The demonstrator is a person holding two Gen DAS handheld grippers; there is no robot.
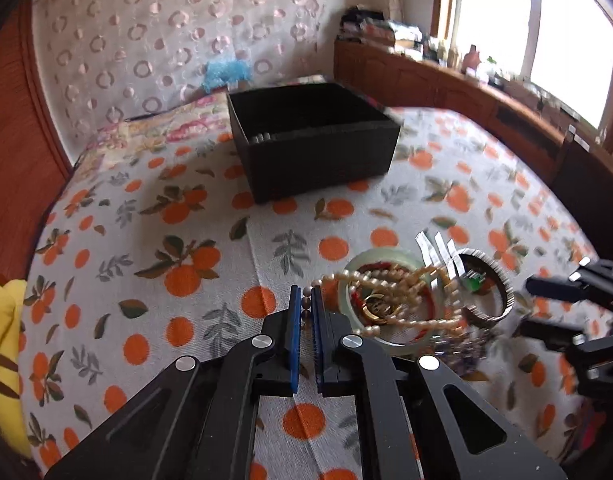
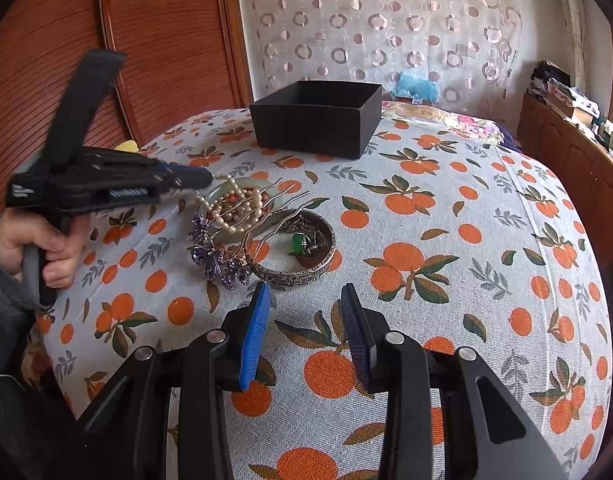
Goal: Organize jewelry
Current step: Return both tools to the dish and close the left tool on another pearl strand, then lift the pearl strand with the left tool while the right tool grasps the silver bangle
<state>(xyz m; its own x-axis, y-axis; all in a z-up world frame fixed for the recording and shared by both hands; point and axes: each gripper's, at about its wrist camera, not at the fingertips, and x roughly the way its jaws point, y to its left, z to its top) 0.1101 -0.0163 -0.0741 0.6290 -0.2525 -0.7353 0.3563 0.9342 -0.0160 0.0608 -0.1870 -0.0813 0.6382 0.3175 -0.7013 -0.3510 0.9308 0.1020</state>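
The left gripper (image 1: 305, 304) is pinching the cream pearl bead necklace (image 1: 390, 296) amid the jewelry pile near the bed's (image 1: 146, 208) front edge; lifting risks dragging tangled pieces. The right gripper (image 2: 306, 304) is gaping wide, holding nothing

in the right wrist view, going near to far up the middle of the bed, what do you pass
right claw → silver bangle with a green stone ring inside it → pale jade bangle under the pearl strand → black box → blue bundle by the curtain
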